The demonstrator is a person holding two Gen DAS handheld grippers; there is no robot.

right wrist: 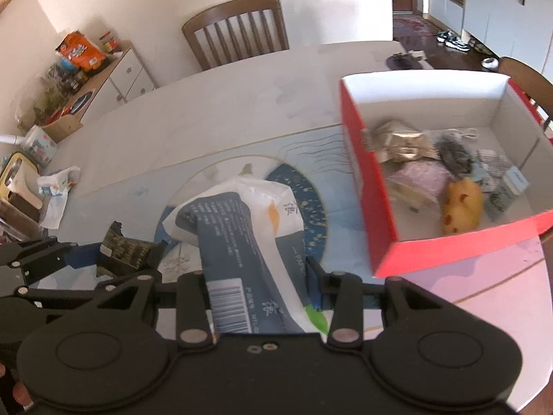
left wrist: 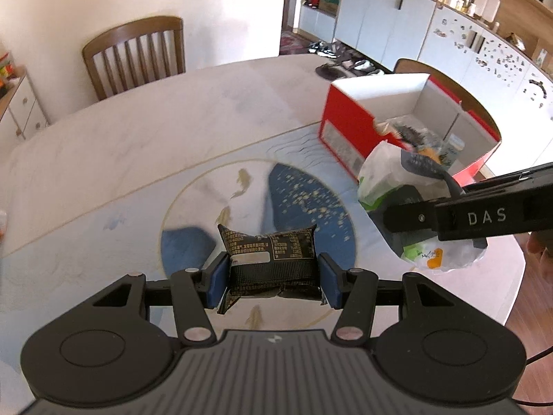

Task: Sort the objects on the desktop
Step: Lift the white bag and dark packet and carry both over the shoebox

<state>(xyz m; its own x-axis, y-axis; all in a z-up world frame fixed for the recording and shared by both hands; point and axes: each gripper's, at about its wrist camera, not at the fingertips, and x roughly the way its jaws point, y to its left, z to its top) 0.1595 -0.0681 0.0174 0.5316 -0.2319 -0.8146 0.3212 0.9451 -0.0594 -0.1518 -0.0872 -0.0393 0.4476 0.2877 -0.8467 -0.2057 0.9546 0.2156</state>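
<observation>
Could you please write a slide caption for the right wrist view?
Right gripper carries a tissue pack toward the red box of sorted items.

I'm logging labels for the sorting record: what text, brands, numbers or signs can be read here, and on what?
"DAS": white letters on the right gripper, on the side of its black body.
"PAPE…": cut-off word on the tissue pack; its Chinese characters and barcode digits are too blurred to read.
Dark snack packet in the left gripper: fine print, too small to read.
Red box: side label blurred, unreadable.
</observation>
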